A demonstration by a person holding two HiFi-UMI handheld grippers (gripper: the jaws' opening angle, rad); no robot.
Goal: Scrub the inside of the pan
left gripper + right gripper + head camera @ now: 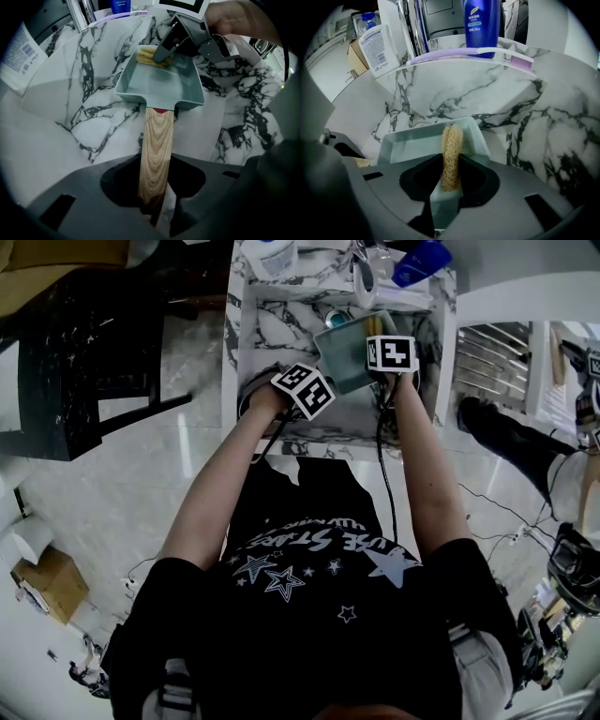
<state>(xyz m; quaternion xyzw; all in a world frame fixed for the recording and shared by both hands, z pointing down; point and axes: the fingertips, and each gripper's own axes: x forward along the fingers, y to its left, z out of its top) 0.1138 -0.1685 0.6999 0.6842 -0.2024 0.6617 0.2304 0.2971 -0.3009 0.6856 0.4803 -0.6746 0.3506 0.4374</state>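
A square grey-green pan (159, 84) lies in the marble sink (79, 117), and its wooden handle (156, 140) runs straight back between the jaws of my left gripper (154, 190), which is shut on it. A yellow loofah sponge (452, 140) stands pinched in my right gripper (450, 180). From the left gripper view, the right gripper (161, 54) presses the sponge (147, 56) into the pan's far corner. From the head view, both marker cubes sit over the sink, the left gripper (302, 390) near the front rim and the right gripper (390, 352) above the pan (345, 357).
On the ledge behind the sink stand a blue bottle (482, 23) and a white bottle (382, 44), with a purple toothbrush (487, 51) and a chrome tap (410, 23). A black chair (75, 362) is at the left, a cardboard box (52, 582) on the floor.
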